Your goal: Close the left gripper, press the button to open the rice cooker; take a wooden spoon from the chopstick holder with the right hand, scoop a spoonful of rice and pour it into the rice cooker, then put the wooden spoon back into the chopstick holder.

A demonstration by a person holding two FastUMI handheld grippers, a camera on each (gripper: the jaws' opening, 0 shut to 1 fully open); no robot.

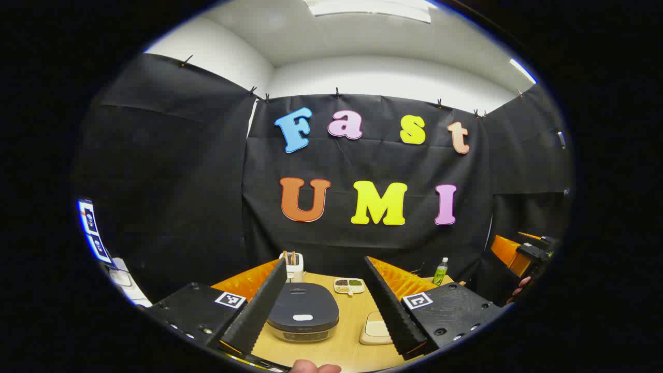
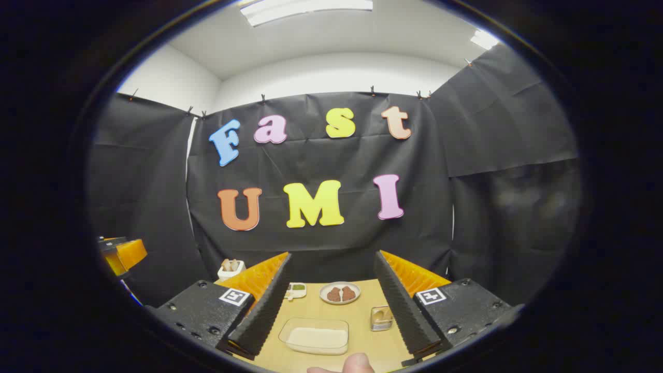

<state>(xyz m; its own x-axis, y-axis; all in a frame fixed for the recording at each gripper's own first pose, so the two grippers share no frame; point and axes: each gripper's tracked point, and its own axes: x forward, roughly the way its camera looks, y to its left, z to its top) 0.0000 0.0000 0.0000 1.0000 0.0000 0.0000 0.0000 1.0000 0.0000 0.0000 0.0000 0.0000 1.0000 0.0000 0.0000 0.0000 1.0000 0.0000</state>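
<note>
Bright even light from ceiling panels (image 1: 369, 9) overhead, panels glaring white, black cloth walls dim, wooden surface (image 2: 362, 316) softly lit, strong fisheye bending at edges, rims slightly blurred

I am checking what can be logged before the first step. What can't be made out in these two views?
- Rice cooker button, left gripper view: too small to single out.
- Chopstick holder contents, left gripper view: too small to identify a wooden spoon.
- Clear container contents, right gripper view: pale, grains unresolved.
</note>
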